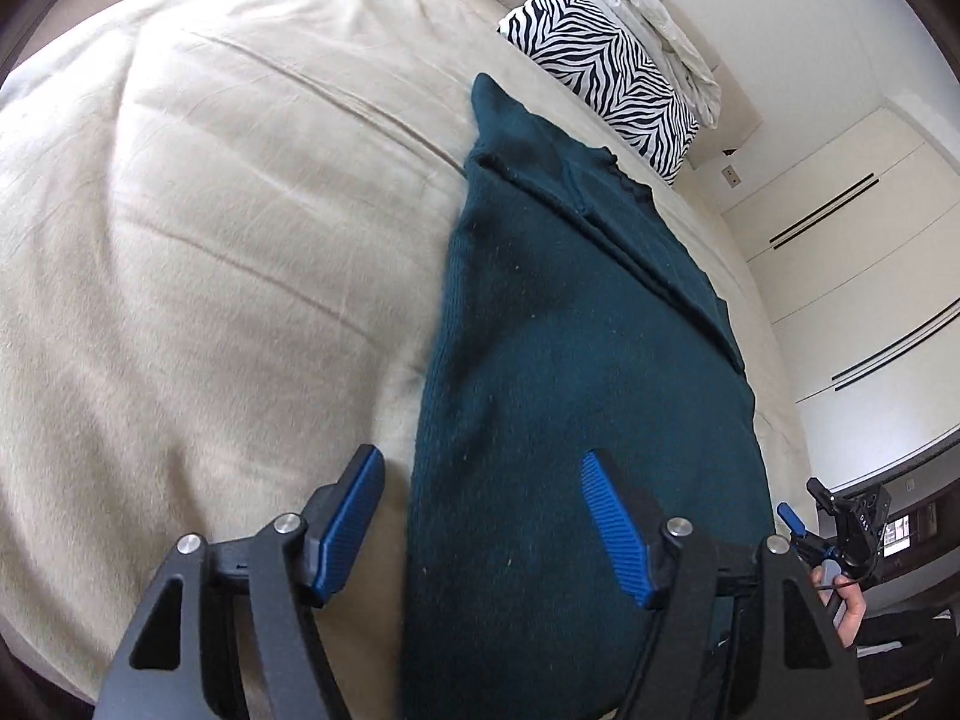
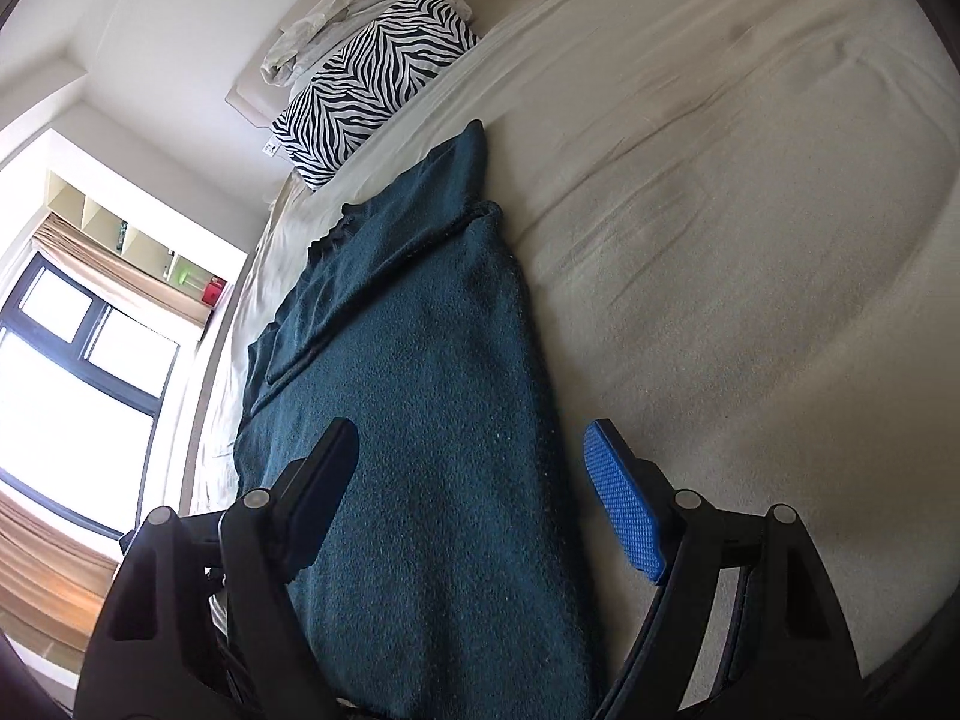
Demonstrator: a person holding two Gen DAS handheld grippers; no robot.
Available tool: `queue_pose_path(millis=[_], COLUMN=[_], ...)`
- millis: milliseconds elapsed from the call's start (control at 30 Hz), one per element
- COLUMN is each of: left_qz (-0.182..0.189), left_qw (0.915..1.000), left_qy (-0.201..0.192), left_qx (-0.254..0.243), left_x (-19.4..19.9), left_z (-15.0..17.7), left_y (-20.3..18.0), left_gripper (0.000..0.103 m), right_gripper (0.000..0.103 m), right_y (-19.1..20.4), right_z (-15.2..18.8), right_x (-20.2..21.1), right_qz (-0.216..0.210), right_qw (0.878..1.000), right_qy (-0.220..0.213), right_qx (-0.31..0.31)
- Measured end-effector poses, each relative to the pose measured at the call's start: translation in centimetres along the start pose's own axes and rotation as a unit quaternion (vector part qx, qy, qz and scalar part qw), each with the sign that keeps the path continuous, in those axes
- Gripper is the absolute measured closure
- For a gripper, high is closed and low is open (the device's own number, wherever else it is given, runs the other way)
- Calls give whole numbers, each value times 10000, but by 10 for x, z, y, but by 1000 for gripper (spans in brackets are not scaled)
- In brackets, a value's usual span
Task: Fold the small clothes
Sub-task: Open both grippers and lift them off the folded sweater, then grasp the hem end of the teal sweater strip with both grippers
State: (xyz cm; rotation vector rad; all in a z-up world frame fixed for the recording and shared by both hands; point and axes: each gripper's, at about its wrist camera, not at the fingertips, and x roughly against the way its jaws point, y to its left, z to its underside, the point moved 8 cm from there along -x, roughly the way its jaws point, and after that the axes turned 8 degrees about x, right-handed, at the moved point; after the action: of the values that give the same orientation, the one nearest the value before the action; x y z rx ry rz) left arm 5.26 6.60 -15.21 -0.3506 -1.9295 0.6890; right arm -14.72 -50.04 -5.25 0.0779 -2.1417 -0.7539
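A beige bed [image 1: 210, 228] carried the work, its cover lightly creased. At the far end a zebra-print pillow [image 1: 606, 72] leaned against the headboard, with a crumpled pale sheet [image 1: 654, 18] heaped on top of it; both sat beyond the garment and apart from it. In the left wrist view, white wardrobe doors [image 1: 852, 276] stood past the bed edge on the right. In the right wrist view, a window [image 2: 72, 384] with a beige blind and open shelf cubbies [image 2: 120, 228] lay off to the left. Nothing rested on the garment or between it and either claw. The dark teal knitted sweater [image 1: 576, 360] lay flat on the bed near its edge, folded lengthwise into a narrow strip with a sleeve laid over the body. Its long axis ran away from both cameras toward the pillow, the collar end farthest and one pointed corner reaching nearly to the pillow; the hem end lay nearest. The left claw [image 1: 480, 522] was spread wide, one finger over the bed and one over the sweater's near end, gripping nothing. The right claw [image 2: 474, 498] was likewise spread wide, straddling the sweater's near end and holding nothing.
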Motion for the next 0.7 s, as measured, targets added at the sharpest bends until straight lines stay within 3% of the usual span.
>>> queue_pose_path(millis=[133,467,567,700], left_qz=[-107,-182,-217,-247], left_qw=[9991,9962,9956,9945], left_qy=[308,855,907,1017], left_qx=[-257,-19,-24,-6], left_x=[9,18,18,15], left_z=[25,62,66,70], left_y=[-2,17,20,22], left_gripper=[33,46,55,75], right_gripper=[25,27,27,28], right_y=[-5,-24,-28,-27], right_z=[21,55,60,70], right_x=[9,47,55,62], right_qz=[231,414,459,566], right_qw=[9993,9974,9965,9938], right_qy=[249,557,682,924], right_qx=[171,218,177,252])
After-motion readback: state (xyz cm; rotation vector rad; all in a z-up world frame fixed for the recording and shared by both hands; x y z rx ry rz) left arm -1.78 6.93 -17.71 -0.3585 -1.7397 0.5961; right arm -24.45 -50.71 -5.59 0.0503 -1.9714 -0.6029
